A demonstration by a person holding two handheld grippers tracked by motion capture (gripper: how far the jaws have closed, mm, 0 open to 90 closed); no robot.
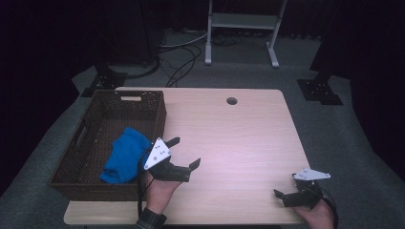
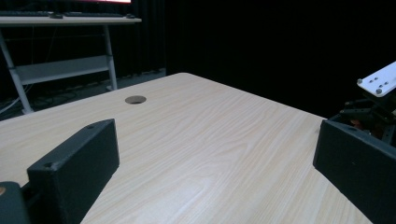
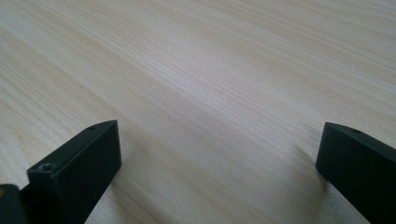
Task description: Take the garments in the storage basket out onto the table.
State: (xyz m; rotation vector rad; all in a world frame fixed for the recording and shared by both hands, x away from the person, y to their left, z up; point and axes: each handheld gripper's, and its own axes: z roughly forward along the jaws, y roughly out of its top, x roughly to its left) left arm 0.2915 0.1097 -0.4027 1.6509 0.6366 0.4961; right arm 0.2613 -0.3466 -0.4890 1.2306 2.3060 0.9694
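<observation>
A blue cloth [image 1: 125, 153] lies bunched in the near part of a brown wicker basket [image 1: 90, 183] on the table's left side. My left gripper [image 1: 184, 152] is held just right of the basket, over the tabletop, with its jaws wide apart and nothing between them. In the left gripper view the left gripper [image 2: 217, 140] faces bare wood. My right gripper [image 1: 285, 186] rests low near the front right corner, open and empty. Its own view shows the right gripper [image 3: 219, 140] close above the wood grain.
The light wooden table [image 1: 239, 138] has a round cable hole [image 1: 232, 100] near its far edge, also seen as the hole [image 2: 135, 99] in the left gripper view. A white metal stand [image 1: 241, 21] and floor cables [image 1: 179, 57] lie beyond the table.
</observation>
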